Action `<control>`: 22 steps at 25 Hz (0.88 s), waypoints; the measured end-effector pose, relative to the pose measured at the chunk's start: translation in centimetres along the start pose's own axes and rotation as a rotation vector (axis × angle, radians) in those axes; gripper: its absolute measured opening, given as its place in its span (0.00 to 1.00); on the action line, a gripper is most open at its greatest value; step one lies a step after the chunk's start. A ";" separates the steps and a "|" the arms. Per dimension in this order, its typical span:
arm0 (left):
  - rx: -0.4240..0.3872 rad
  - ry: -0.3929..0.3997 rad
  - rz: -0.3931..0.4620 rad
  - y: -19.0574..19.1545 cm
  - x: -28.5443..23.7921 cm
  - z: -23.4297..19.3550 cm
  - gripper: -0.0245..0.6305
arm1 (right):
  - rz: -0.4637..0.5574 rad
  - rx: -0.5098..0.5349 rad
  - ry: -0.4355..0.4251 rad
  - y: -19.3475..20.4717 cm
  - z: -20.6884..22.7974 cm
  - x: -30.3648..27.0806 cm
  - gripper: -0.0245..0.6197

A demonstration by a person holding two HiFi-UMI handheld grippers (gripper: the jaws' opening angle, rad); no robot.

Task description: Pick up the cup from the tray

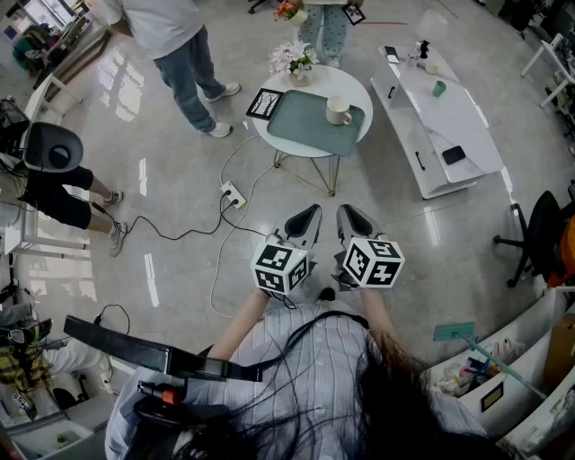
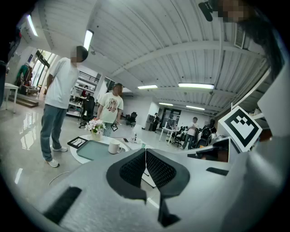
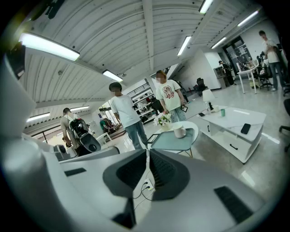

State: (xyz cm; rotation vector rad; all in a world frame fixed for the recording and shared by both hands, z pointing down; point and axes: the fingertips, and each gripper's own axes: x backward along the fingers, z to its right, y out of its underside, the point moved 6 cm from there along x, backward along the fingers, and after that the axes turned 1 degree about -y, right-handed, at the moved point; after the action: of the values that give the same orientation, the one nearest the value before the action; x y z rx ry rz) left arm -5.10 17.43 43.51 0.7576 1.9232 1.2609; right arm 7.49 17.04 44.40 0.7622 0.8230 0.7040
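Observation:
A white cup [image 1: 338, 110] stands on a grey-green tray [image 1: 310, 130] on a small round white table [image 1: 357, 88]. My left gripper [image 1: 308, 214] and right gripper [image 1: 347, 214] hover side by side over the floor, well short of the table, both pointing toward it. Each is shut with nothing between its pads. In the left gripper view the cup [image 2: 114, 146] and tray [image 2: 92, 150] lie ahead, left of the closed left gripper [image 2: 145, 159]. From the right gripper view the cup [image 3: 179, 131] sits on the tray [image 3: 171, 140] beyond the closed right gripper [image 3: 148, 166].
A flower pot [image 1: 294, 59] and a black-framed card [image 1: 264, 103] share the table. A power strip [image 1: 233, 194] with trailing cables lies on the floor before it. A long white bench [image 1: 440, 117] stands at right. A person [image 1: 184, 54] stands left of the table; another [image 1: 328, 27] stands behind it.

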 end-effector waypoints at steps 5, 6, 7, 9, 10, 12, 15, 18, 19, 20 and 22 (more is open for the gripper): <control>0.009 0.001 -0.010 -0.2 -0.6 -1.9 0.06 | 0.003 -0.010 0.010 -0.4 -0.4 -1.8 0.10; 0.011 0.002 -0.012 -0.2 -0.7 -2.2 0.06 | 0.004 -0.010 0.014 -0.5 -0.5 -2.1 0.10; 0.013 0.004 -0.012 -0.3 -0.8 -2.5 0.06 | 0.003 -0.007 0.018 -0.5 -0.5 -2.4 0.10; 0.018 0.010 -0.011 -0.4 -1.1 -3.0 0.06 | 0.002 0.005 0.025 -0.7 -0.6 -2.9 0.10; 0.019 0.013 -0.010 -0.5 -1.3 -3.3 0.06 | 0.003 0.009 0.027 -0.8 -0.7 -3.2 0.10; 0.021 0.021 -0.008 -0.8 -1.7 -4.0 0.06 | 0.010 0.010 0.028 -1.1 -0.9 -3.9 0.10; 0.023 0.031 -0.008 -1.2 -2.2 -5.3 0.06 | 0.019 0.003 0.027 -1.4 -1.1 -5.0 0.10; 0.022 0.037 -0.003 -1.6 -2.5 -6.5 0.06 | 0.020 -0.001 0.039 -1.5 -1.3 -6.1 0.10; 0.023 0.039 -0.001 -1.7 -2.6 -6.9 0.06 | 0.021 -0.008 0.044 -1.6 -1.3 -6.4 0.10; 0.023 0.041 0.000 -1.9 -2.7 -7.3 0.06 | 0.022 -0.017 0.048 -1.8 -1.4 -6.8 0.10; 0.024 0.047 0.002 -2.2 -2.8 -8.1 0.06 | 0.027 -0.027 0.054 -2.0 -1.7 -7.5 0.10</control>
State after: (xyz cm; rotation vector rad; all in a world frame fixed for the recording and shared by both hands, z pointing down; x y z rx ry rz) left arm -10.24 10.25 44.39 0.7479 1.9782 1.2691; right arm 2.87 10.54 44.81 0.7334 0.8516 0.7613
